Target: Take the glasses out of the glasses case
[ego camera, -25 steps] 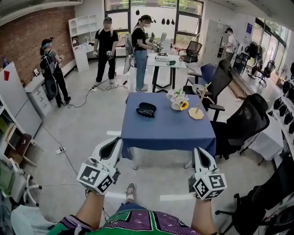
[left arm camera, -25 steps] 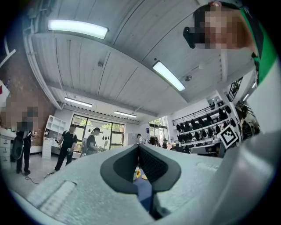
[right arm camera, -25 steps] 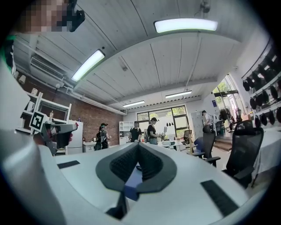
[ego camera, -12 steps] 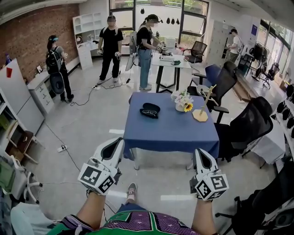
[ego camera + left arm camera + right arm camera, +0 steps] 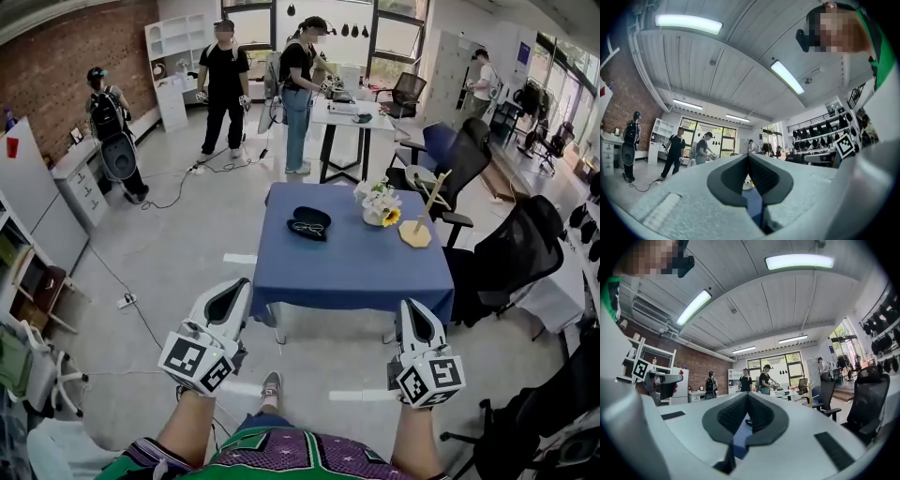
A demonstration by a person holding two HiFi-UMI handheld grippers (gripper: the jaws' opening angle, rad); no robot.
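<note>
An open black glasses case [image 5: 308, 223] lies on the far left part of the blue-clothed table [image 5: 354, 272], with the glasses [image 5: 301, 227] resting inside it. Both grippers hang low in front of me, well short of the table's near edge. My left gripper [image 5: 228, 302] points up toward the table's left corner and is shut on nothing. My right gripper [image 5: 410, 317] points toward the right corner, also shut and empty. In the left gripper view [image 5: 748, 159] and the right gripper view [image 5: 748, 398] the jaw tips meet, with blue cloth showing through the slit below.
A vase of flowers [image 5: 379, 204] and a wooden stand [image 5: 415, 232] sit at the table's far right. Black office chairs [image 5: 511, 262] crowd the right side. Several people [image 5: 298, 89] stand by a white desk behind the table. A cable runs across the floor [image 5: 127, 302] at the left.
The table has drifted a little lower and nearer in the head view. Both grippers stay shut and keep almost the same place.
</note>
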